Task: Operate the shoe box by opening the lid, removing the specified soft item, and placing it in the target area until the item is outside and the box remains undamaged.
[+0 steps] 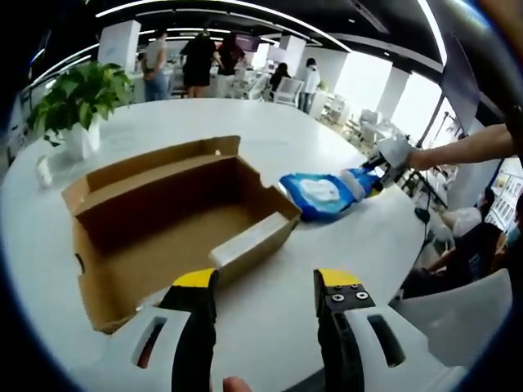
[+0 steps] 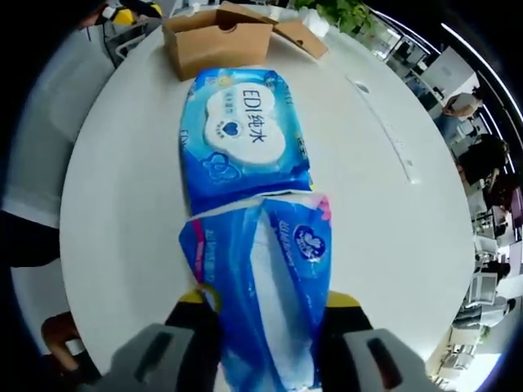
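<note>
The shoe box [image 1: 176, 224] lies open on the white round table [image 1: 327, 269]. In my left gripper view it sits at about 9 o'clock from the picture centre, its lid folded back at the far side and its brown cardboard interior exposed. No item is visible inside it.

The soft items are outside the box. In my left gripper view, a blue wet-wipe pack [image 1: 320, 194] rests on the table just beside the box's right-hand end, at about 2 o'clock from centre. In my right gripper view, that pack [image 2: 241, 139] lies flat, label up, at 12 o'clock, with the box [image 2: 221, 37] beyond it at the far table edge. A second blue soft pack [image 2: 274, 278] lies nearer, its far end touching the first pack.

My right gripper [image 2: 261, 314] is closed on this second pack: both yellow-tipped jaws press its sides. In my left gripper view, this gripper [image 1: 384, 163] appears at 3 o'clock, at the pack's end.

My left gripper [image 1: 268, 282] holds nothing. Its jaws stand wide apart above bare table, at 6 o'clock.

A potted plant [image 1: 78, 102] stands on the table beyond the box at 10 o'clock. People stand in the background at 12 o'clock.
</note>
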Tool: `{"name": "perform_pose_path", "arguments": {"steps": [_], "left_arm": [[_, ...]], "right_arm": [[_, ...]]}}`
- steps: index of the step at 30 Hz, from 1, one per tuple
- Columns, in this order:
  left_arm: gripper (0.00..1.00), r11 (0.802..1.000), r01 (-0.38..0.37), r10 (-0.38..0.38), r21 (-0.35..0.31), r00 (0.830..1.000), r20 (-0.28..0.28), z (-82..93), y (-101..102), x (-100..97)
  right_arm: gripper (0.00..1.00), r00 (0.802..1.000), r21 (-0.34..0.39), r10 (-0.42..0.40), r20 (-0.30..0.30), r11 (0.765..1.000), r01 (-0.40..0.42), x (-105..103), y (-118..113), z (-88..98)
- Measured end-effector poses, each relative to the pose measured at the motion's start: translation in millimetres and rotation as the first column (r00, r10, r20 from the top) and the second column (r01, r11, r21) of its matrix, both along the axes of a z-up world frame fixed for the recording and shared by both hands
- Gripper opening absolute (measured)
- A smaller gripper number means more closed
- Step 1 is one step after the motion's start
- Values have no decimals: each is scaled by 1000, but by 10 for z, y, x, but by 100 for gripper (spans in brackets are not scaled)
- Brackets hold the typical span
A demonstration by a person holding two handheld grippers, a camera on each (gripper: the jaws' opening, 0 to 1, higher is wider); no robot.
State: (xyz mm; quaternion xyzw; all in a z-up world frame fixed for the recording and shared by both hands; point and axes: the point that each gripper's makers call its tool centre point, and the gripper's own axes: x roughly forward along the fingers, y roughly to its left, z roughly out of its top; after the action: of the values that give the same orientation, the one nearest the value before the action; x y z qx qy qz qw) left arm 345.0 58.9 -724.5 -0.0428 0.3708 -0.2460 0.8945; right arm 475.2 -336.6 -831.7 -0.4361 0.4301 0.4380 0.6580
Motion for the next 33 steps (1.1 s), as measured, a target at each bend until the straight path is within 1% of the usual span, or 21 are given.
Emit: {"name": "perform_pose_path", "arguments": {"steps": [5, 11, 13, 20, 30, 33], "left_arm": [[48, 1000, 2, -2, 1, 1000, -1, -2, -20, 0], [48, 1000, 6, -6, -1, 1000, -3, -13, -41, -7], [48, 1000, 8, -8, 0, 1000, -3, -15, -47, -9], [48, 1000, 13, -13, -4, 1000, -3, -11, -57, -13], [48, 1000, 14, -14, -6, 1000, 8, 35, -30, -28], [48, 1000, 11, -11, -10, 1000, 12, 57, -21, -36]], "right_arm": [[45, 1000, 1, 13, -6, 1000, -13, 43, -21, -39], [47, 1000, 1, 26, -11, 1000, -26, 41, -28, -61], [47, 1000, 10, 25, -8, 1000, -25, 60, -10, -56], [47, 999, 8, 32, -5, 999, -32, 79, -17, -45], [47, 1000, 16, 19, -1, 1000, -19, 41, -11, 26], [48, 1000, 19, 7, 9, 1000, -7, -21, 20, 106]]}}
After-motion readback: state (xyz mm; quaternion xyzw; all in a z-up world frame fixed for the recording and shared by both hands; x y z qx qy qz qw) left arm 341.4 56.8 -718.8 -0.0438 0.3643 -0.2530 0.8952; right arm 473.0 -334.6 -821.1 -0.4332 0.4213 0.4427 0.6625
